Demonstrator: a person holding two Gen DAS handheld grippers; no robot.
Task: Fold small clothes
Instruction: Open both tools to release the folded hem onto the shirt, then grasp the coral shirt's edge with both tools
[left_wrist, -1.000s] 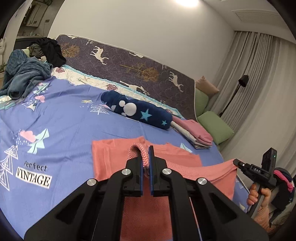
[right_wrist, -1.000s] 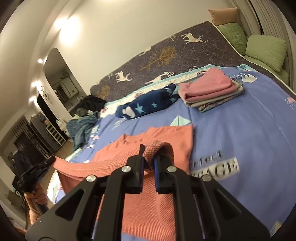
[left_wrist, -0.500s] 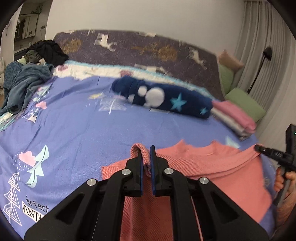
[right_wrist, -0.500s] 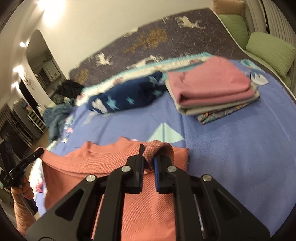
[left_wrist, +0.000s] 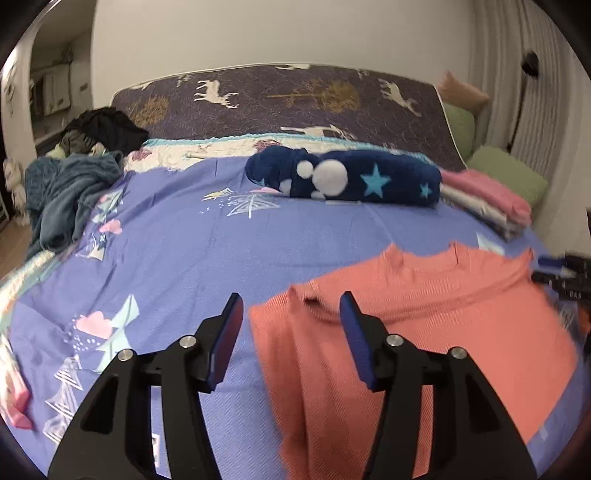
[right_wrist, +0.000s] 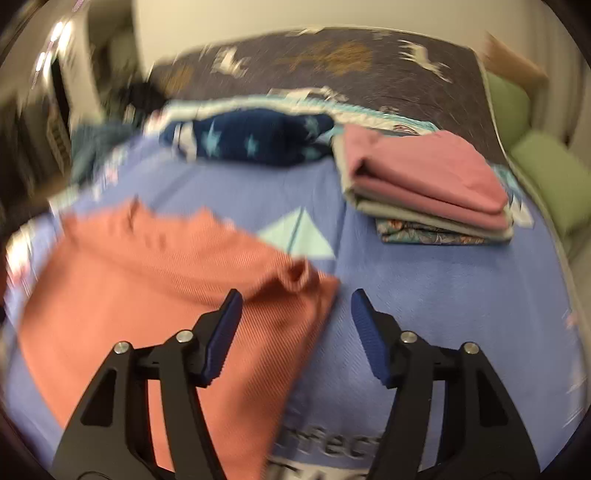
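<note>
Left wrist view: the left gripper (left_wrist: 291, 317) has its jaws spread, and they've just been opening. The near-left corner of the coral shirt (left_wrist: 424, 325) sits in the gap between them, but neither pad presses on it, so it's let go. The shirt lies on the blue bedspread (left_wrist: 177, 258), doubled over, with its collar at the far edge and a little bunched ridge at the released corner. At the right edge you can just make out the other gripper's tip beside the shirt's far corner. Further back there's a navy star-print roll (left_wrist: 343, 177) and a heap of unfolded clothes (left_wrist: 62, 192) at the left.

Right wrist view (pretty blurry): the right gripper (right_wrist: 295, 317) has its jaws spread too, also just been opening, nothing pinched. The shirt's right corner lies just beyond the left pad, puckered but free. The folded stack (right_wrist: 424, 184), pink piece on top, sits well apart at the back right.

Progress-wise, I'd say the first fold of this shirt is laid down. It likely needs another fold or two and then a move to the stack, and that heap looks like it's waiting its turn.
</note>
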